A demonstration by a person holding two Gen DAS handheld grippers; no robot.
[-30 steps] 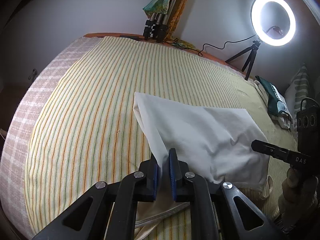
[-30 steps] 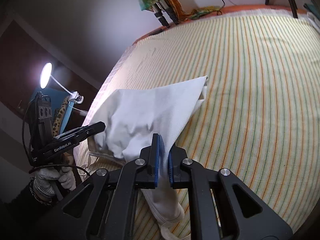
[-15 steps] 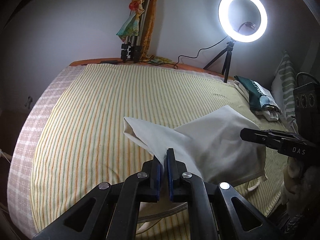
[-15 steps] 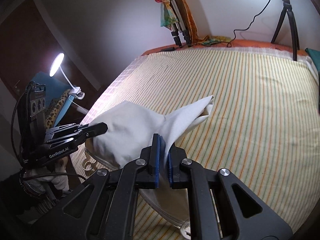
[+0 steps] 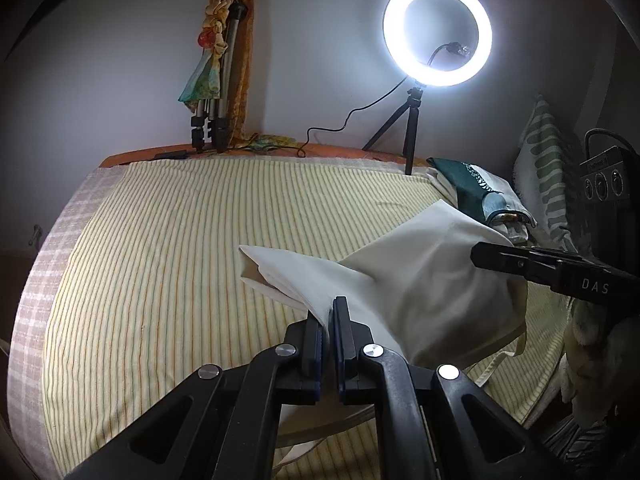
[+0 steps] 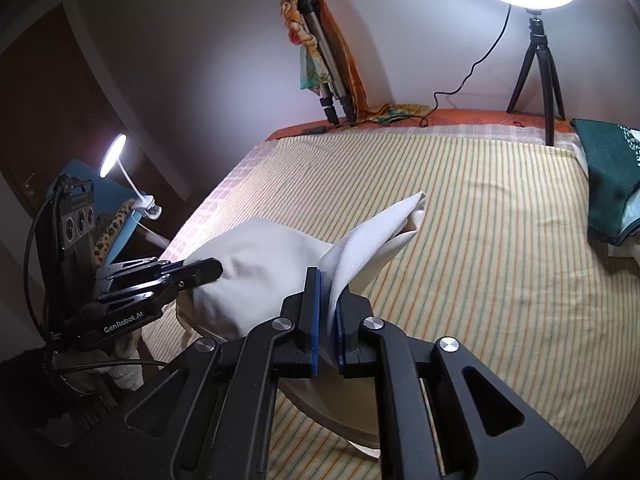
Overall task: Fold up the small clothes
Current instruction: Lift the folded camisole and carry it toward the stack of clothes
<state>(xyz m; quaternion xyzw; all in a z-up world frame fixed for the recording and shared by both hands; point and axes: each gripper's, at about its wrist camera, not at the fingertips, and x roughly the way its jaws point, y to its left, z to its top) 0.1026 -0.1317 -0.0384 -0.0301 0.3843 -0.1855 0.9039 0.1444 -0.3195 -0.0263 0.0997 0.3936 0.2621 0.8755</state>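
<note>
A cream cloth garment point(image 5: 424, 280) hangs lifted over the striped bedsheet point(image 5: 160, 264), stretched between both grippers. My left gripper point(image 5: 330, 316) is shut on one edge of it, the fabric rising in a fold from between the blue pads. My right gripper point(image 6: 328, 300) is shut on the opposite edge, with a pointed flap point(image 6: 392, 220) standing up beyond it. Each gripper shows in the other's view: the right one point(image 5: 536, 268) at the right, the left one point(image 6: 160, 280) at the left. A loose tie strap point(image 5: 500, 360) dangles below the garment.
A lit ring light on a small tripod point(image 5: 438, 32) stands at the bed's far edge. Folded tripods with a colourful scarf point(image 5: 218, 80) lean against the wall. A dark green folded cloth point(image 6: 608, 176) and a striped pillow point(image 5: 548, 172) lie at the right. A desk lamp point(image 6: 114, 156) glows left.
Both grippers have risen with the garment, lifting it off the sheet; it went from lying nearly flat to hanging bunched between them. The jaws have stayed pinched on its edges.
</note>
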